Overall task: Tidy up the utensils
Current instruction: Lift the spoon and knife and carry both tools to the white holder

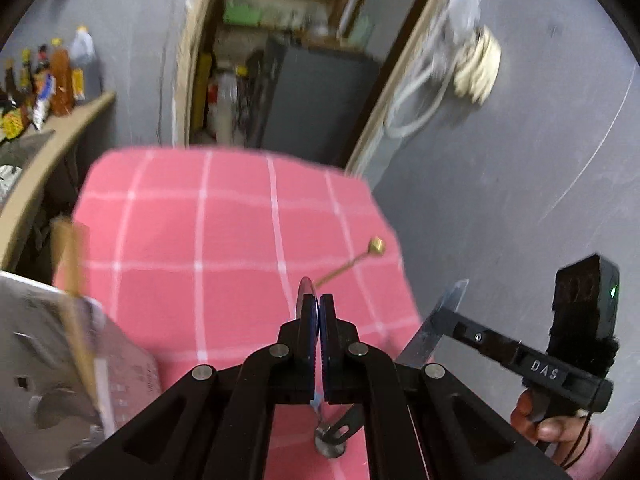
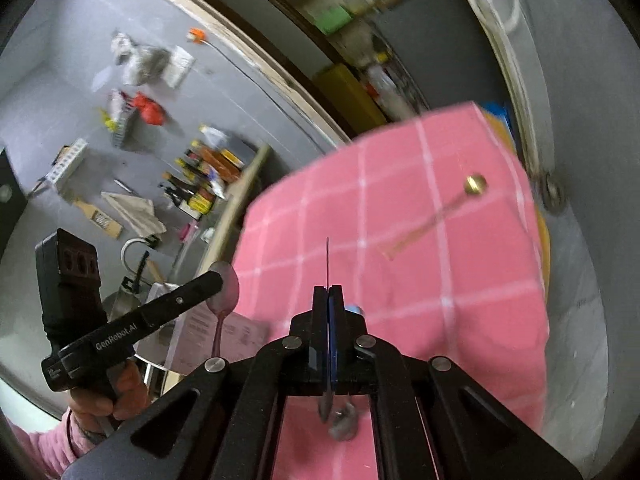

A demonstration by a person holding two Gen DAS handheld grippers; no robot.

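My left gripper [image 1: 318,304] is shut on a silver spoon [image 1: 305,294], which shows edge-on above the pads, held over the pink checked cloth [image 1: 224,240]. The right wrist view shows the same spoon [image 2: 225,289] in the left gripper [image 2: 218,279], bowl up. My right gripper [image 2: 328,292] is shut on a table knife [image 2: 327,260] whose thin blade points forward. From the left wrist view the knife [image 1: 438,322] shows at the right, in the right gripper [image 1: 445,312]. A slim gold spoon [image 1: 352,265] [image 2: 440,216] lies on the cloth beyond both.
A small metal piece [image 1: 330,442] lies on the cloth under the left gripper. A white cardboard box [image 1: 60,360] with a wooden stick [image 1: 72,280] stands at the left. Bottles [image 1: 44,80] fill a shelf behind it. An open doorway [image 1: 288,80] lies beyond the table.
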